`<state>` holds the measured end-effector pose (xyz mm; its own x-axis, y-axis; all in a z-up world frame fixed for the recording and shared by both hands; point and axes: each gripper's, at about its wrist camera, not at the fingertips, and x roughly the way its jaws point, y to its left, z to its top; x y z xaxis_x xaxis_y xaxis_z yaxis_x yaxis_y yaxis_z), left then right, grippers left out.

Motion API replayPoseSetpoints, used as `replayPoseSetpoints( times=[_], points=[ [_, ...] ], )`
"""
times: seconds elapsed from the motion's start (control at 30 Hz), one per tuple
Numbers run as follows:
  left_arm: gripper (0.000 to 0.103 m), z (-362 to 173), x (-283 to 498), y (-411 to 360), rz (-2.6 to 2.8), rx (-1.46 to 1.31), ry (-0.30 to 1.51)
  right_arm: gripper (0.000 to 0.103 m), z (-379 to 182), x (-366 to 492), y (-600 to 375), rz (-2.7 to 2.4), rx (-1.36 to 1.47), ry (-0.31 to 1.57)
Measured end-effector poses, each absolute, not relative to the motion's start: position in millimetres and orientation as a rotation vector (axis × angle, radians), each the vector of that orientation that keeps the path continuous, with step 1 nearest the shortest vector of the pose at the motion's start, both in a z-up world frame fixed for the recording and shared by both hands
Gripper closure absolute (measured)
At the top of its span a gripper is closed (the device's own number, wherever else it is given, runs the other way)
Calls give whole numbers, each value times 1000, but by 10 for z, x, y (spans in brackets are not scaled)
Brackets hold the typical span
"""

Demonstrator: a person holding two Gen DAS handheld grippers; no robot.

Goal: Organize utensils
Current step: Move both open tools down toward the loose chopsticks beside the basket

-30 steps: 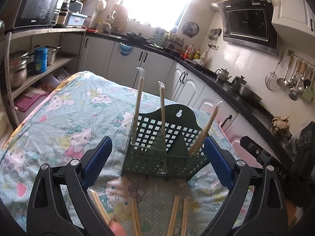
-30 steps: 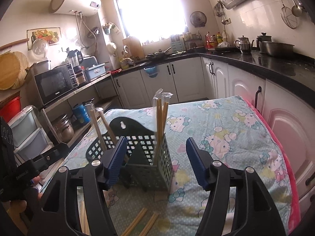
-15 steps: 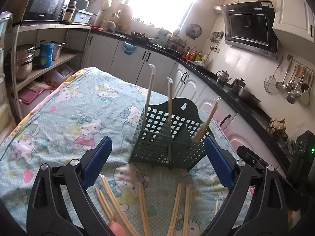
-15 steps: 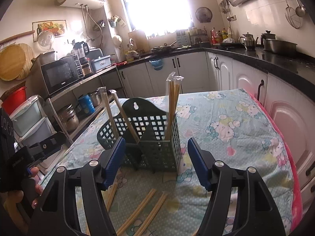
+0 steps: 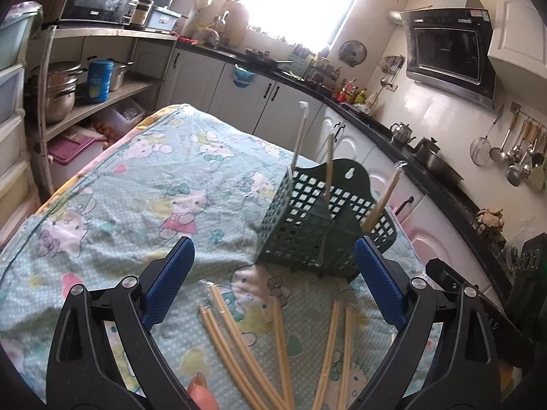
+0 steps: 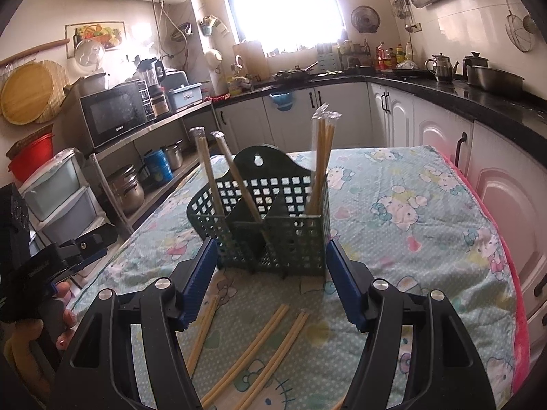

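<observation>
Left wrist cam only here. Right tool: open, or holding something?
Observer: Right tool is open, with nothing between its pads. The green holder stands just beyond the tips.
Operator: Loose chopsticks near it?
Observer: Two pairs lie on the cloth, short of the holder, framed between its arms.
Operator: Anything of me in its view?
Observer: A hand on the left tool's handle, at the left edge.
</observation>
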<state>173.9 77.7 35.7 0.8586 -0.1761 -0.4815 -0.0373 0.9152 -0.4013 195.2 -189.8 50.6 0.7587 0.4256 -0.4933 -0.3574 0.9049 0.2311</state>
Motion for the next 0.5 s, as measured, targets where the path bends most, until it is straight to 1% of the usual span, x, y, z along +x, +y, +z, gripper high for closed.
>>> replayPoseSetpoints(
  times=[0.5],
  points=[
    [17,78,1673,1042,-34,-430,615,39,303,1898,-1657,468,83,644]
  ],
)
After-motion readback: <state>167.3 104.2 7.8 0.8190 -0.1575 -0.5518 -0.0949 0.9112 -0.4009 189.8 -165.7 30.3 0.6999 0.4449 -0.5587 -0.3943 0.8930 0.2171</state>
